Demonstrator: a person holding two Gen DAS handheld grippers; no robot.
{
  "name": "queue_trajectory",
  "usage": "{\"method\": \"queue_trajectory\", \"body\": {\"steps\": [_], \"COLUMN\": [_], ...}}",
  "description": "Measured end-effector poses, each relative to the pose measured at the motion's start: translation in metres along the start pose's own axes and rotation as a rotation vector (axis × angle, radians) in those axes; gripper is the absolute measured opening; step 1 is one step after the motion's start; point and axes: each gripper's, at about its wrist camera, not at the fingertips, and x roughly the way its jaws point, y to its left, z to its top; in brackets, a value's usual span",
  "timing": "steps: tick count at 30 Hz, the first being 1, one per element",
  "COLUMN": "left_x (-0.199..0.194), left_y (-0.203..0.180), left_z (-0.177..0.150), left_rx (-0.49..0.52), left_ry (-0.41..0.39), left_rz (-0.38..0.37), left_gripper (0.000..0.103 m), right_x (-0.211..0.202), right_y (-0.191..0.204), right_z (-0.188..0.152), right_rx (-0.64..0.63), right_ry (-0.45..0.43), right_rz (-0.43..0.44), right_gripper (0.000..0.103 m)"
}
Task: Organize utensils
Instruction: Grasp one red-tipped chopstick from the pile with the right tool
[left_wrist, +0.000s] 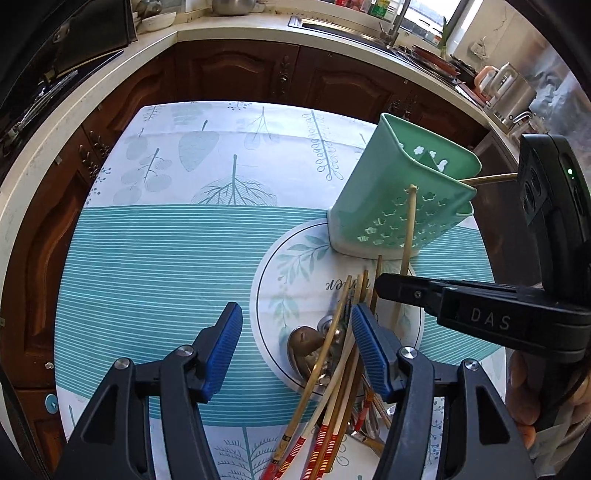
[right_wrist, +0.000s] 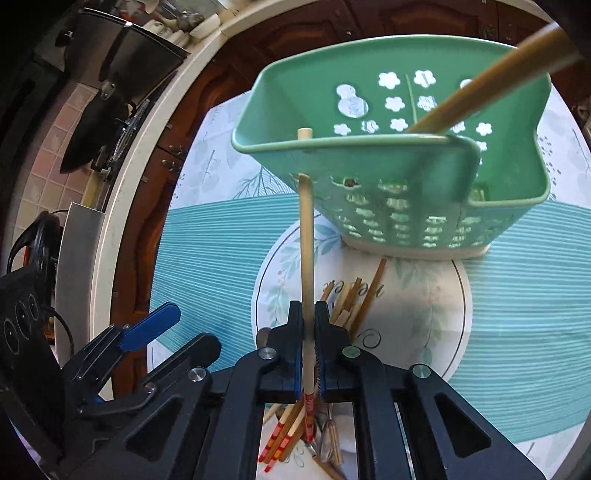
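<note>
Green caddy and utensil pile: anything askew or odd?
Utensils are a loose heap: chopsticks crisscross over spoons on the tablecloth, not sorted. One chopstick already in the green caddy leans steeply out over its rim. Caddy stands upright. Nothing spilled or visibly broken.

This is a home kitchen. A pale countertop (left_wrist: 110, 70) wraps around dark carved wooden cabinet doors (left_wrist: 229, 70), with a steel sink (left_wrist: 332, 27) and tap (left_wrist: 397, 22) under a bright window (left_wrist: 428, 14). An electric kettle (left_wrist: 513, 79) stands on the counter at the right, a black cooker (right_wrist: 122, 122) at the left. The surface wears a leaf-printed tablecloth (left_wrist: 177, 236).
</note>
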Motion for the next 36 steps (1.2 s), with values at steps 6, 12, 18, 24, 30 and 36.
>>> {"method": "queue_trajectory", "body": {"steps": [6,12,18,24,30,36], "left_x": [0.0,-0.002,-0.005,-0.018,-0.016,-0.016], "left_y": [-0.004,-0.005,-0.006,-0.008,-0.012,-0.009], "left_z": [0.005,0.007,0.009,0.017,0.024,0.023], "left_rx": [0.008,0.008,0.011,0.025,0.038,0.035], "left_ry": [0.0,-0.004,-0.007,-0.036,-0.027,-0.015], "left_rz": [-0.017,-0.029,-0.034,-0.044,-0.036,-0.022], "left_gripper": [0.06,0.06,0.06,0.06,0.06,0.06], "right_x": [0.007,0.005,0.004,-0.016,-0.012,-0.007], "right_y": [-0.008,-0.008,0.0,0.005,0.001,0.009], "right_z": [0.02,0.018,0.014,0.011,0.012,0.007], "right_rx": [0.03,0.035,0.001,-0.03,-0.043,-0.07], "right_ry": [0.047,0.073,0.071,0.058,0.082,0.116], "right_rz": [0.019,0.035,0.025,0.029,0.011,0.018], "right_gripper": [0.006,0.006,0.006,0.006,0.006,0.006]}}
